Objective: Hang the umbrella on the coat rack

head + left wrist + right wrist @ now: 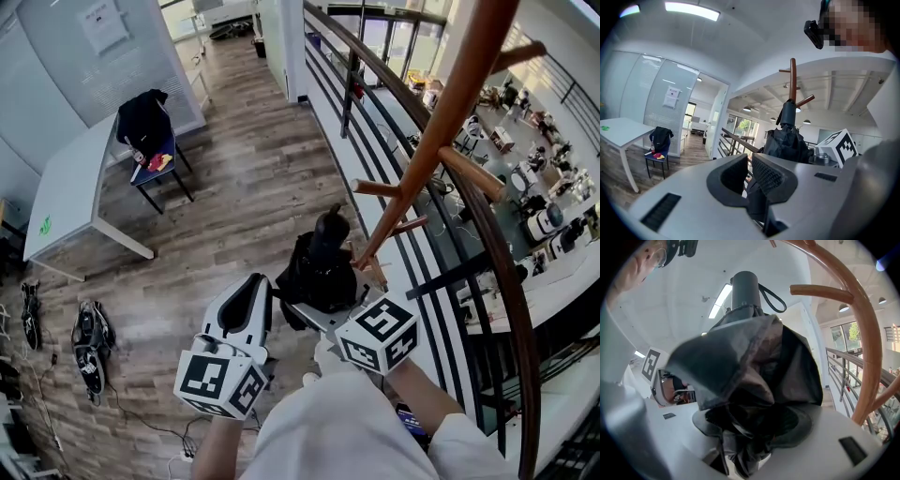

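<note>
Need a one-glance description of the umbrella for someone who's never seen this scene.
Find the curved wooden coat rack beside the railing. At its lower pegs, the right tool grips a folded black umbrella, handle up. Unlike the bare wood around it, it is crumpled black fabric topped by a wrist loop.

Upper-floor open office beside a railed drop.
White table (pixel 66 197) and chair (pixel 165 148) at ten o'clock by glass walls (pixel 56 75); railing (pixel 352 94) at one o'clock overlooks desks (pixel 562 272) below.
</note>
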A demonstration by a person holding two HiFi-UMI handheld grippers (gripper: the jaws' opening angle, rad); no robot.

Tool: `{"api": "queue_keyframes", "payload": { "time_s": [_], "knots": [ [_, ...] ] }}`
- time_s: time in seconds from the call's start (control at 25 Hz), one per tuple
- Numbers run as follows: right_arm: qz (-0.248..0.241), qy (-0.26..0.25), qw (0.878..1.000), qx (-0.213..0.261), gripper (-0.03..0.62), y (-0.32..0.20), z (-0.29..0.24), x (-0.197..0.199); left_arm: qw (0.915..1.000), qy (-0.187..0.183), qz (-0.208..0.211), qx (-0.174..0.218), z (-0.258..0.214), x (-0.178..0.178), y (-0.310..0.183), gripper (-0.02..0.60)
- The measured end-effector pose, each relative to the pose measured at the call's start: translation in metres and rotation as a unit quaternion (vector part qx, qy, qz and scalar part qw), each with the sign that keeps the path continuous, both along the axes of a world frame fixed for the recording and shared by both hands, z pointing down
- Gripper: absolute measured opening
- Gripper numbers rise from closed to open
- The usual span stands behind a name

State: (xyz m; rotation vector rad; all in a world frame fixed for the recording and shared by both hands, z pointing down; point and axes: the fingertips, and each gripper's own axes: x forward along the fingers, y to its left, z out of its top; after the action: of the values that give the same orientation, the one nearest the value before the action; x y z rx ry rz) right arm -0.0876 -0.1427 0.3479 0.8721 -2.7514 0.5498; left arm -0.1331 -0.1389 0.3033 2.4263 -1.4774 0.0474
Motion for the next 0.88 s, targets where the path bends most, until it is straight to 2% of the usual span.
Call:
{"api": "queue_keyframes", "payload": {
  "time_s": [0.88],
  "knots": [
    [-0.025,-0.017,0.999,-0.01,0.281,-0.023,-0.021,0.019,0.9998,0.015,-0.013,-0.006,0.001,0.013,-0.01,0.041]
  ]
}}
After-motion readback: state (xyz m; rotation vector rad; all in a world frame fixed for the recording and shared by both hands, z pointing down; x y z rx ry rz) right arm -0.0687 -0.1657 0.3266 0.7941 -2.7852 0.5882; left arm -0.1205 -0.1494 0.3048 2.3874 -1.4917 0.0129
